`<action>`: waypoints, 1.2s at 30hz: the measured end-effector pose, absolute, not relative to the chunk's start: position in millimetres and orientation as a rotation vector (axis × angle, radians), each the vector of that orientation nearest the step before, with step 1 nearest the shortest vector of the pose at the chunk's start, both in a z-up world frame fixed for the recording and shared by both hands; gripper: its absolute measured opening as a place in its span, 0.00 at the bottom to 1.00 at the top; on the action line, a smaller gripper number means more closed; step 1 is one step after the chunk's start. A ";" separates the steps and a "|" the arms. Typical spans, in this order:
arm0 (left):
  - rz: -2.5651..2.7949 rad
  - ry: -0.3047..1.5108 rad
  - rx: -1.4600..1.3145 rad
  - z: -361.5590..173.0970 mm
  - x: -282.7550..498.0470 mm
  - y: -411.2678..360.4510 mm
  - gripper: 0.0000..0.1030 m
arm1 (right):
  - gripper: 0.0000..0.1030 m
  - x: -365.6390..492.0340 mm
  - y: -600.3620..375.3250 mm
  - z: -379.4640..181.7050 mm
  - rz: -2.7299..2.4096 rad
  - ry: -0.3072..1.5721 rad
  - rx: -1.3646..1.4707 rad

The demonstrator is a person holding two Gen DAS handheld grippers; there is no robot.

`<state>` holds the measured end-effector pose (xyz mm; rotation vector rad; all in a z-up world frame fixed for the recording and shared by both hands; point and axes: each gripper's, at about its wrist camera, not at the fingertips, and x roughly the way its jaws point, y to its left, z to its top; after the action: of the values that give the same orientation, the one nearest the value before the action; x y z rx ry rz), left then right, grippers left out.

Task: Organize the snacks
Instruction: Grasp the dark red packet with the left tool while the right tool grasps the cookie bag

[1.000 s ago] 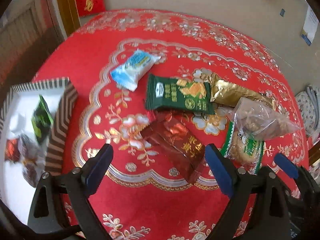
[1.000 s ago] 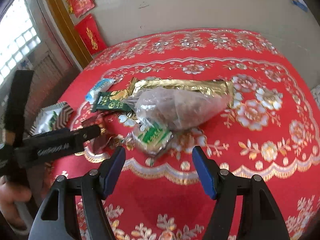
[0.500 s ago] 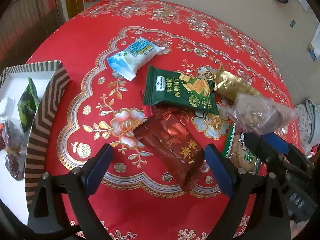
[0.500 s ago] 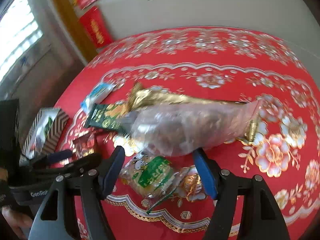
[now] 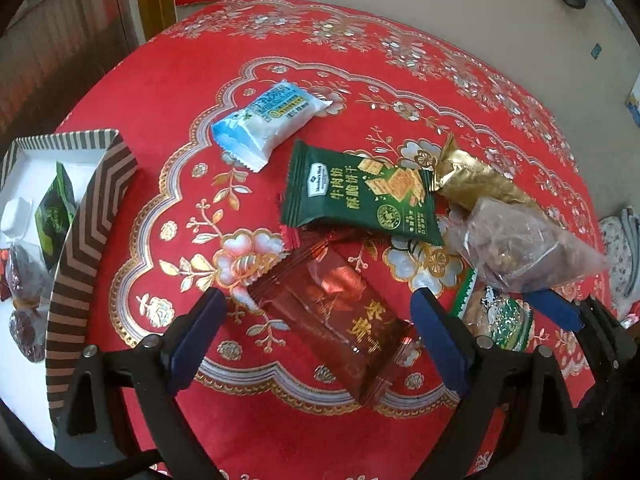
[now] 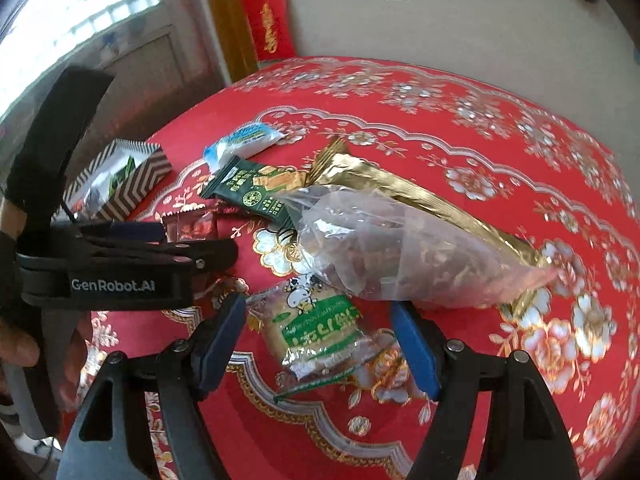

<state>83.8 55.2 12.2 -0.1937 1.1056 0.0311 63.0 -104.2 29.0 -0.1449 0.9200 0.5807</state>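
Several snack packets lie on the red tablecloth (image 5: 360,60). My left gripper (image 5: 318,334) hangs open over a red-brown packet (image 5: 344,292), whose near end lies between the fingers without touching the pads. My right gripper (image 6: 318,340) straddles a green-and-white cookie packet (image 6: 316,328). Its jaws are opening and the pads stand clear of the wrapper. Beyond lie a clear bag of brown pieces (image 6: 400,248), a long gold packet (image 6: 420,200), a dark green biscuit packet (image 5: 360,196) and a blue-white packet (image 5: 264,124).
A striped box (image 5: 88,216) at the table's left edge holds several snacks, among them a green packet (image 5: 54,208). A person's hand (image 6: 16,352) grips the left tool. A beige wall and a red hanging (image 6: 268,24) stand behind the round table.
The right gripper has come in closer over the cookie packet, rolled, and widened its jaws. It has also entered the left wrist view at the right. The left gripper has stayed over the red-brown packet.
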 end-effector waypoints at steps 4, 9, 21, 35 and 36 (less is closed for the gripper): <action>0.047 1.099 -0.212 12.1 84.8 55.5 0.91 | 0.72 64.5 -94.4 22.1 0.595 0.916 -0.230; 0.032 1.094 -0.177 11.5 77.9 50.5 0.91 | 0.57 55.4 -94.1 18.4 0.571 0.928 -0.243; -0.006 1.067 -0.150 16.8 63.6 64.9 0.33 | 0.47 13.8 -104.1 19.9 0.464 0.928 -0.151; -0.073 1.018 -0.188 27.7 18.8 92.3 0.30 | 0.47 -32.4 -107.9 30.5 0.449 0.863 -0.011; -0.073 1.012 -0.181 28.9 15.7 92.7 0.30 | 0.47 -34.4 -106.1 31.0 0.446 0.860 -0.014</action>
<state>15.7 92.7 28.9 -0.1812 1.0118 -0.0731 -34.4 -106.1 31.0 -0.0139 0.8595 0.4465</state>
